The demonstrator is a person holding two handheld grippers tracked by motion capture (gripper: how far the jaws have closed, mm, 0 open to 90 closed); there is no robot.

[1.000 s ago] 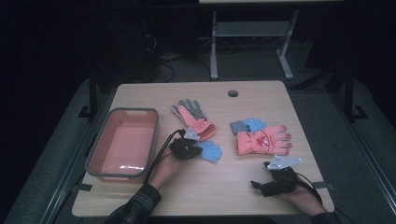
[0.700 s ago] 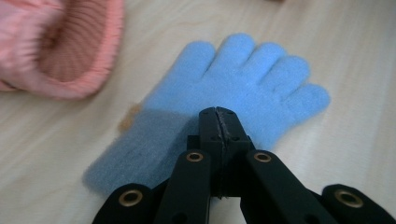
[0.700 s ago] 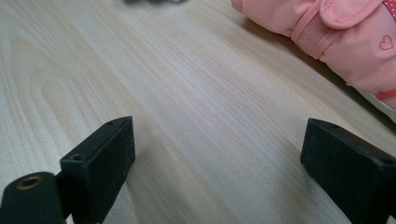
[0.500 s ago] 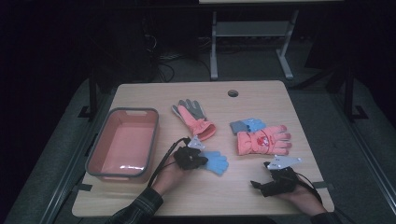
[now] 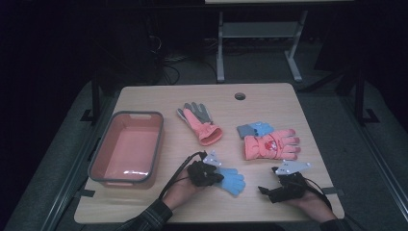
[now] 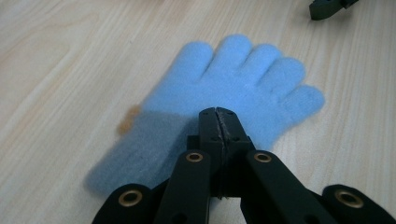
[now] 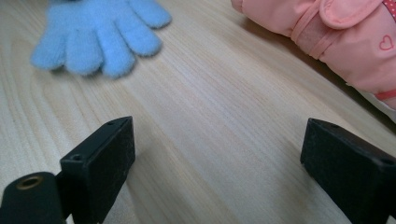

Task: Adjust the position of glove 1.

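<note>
One blue glove (image 6: pixel 219 102) is laid flat on the worktop (image 5: pixel 269 96), just right of the pink tray (image 5: pixel 126 147), its long axis aimed away from the tray. The left gripper (image 6: pixel 217 116) is pressed on its cuff with fingers closed. The right gripper (image 7: pixel 217 158) is held with fingers spread wide, gripping nothing.

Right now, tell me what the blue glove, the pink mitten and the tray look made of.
Blue glove: soft fuzzy knit, probably fleece or acrylic; matte, nap blurs its edges.
Pink mitten: smooth woven shell, likely nylon, with stitched strap and heart.
Tray: looks like hard plastic, pink inside with grey rim; slight glare on its floor.
</note>
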